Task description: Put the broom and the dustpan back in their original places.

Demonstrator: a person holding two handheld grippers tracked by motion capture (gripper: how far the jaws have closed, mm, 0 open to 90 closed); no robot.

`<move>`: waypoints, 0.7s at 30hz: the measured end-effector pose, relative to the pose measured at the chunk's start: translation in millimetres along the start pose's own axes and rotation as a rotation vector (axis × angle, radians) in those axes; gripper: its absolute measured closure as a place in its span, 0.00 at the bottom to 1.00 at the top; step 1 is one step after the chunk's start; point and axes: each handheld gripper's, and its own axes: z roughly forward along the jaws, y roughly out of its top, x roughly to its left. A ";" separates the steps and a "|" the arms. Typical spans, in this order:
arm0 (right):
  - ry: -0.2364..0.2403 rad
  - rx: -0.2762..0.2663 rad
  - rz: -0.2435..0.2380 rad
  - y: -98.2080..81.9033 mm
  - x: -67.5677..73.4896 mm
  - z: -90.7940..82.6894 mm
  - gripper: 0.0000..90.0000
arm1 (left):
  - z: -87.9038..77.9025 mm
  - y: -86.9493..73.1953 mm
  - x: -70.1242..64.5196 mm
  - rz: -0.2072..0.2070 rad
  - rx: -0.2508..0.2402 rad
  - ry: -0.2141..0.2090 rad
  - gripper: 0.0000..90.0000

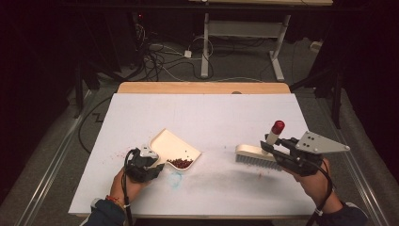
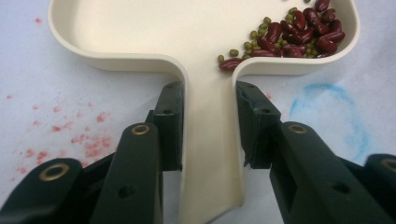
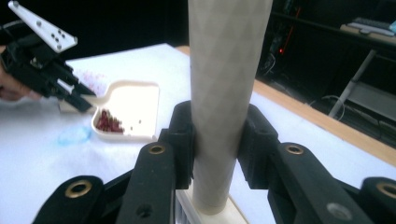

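There are 2 grippers at work: the left gripper point(image 1: 147, 165) clamps 1 cream dustpan point(image 1: 170, 143) by its handle, beans point(image 1: 180, 163) heaped inside; the right gripper point(image 1: 277, 151) grips 1 brush point(image 1: 256, 154) at the table's point(image 1: 211, 113) right.

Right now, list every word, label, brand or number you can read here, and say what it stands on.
None: no readable text anywhere.
The dustpan, brush and white table cover carry no print; the blue ring and red smudges are stains, not writing.
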 end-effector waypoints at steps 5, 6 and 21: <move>-0.002 0.016 0.041 -11.4 -8.9 -15.4 0.78 | -2.4 -3.3 3.4 -0.008 -0.003 0.014 0.70; -0.001 0.023 0.040 -13.2 -9.9 -17.8 0.78 | -3.1 -3.8 5.0 -0.010 -0.001 0.018 0.70; 0.037 0.129 0.043 -31.1 -22.4 -29.2 0.78 | -5.9 -6.8 24.5 -0.064 -0.014 0.074 0.70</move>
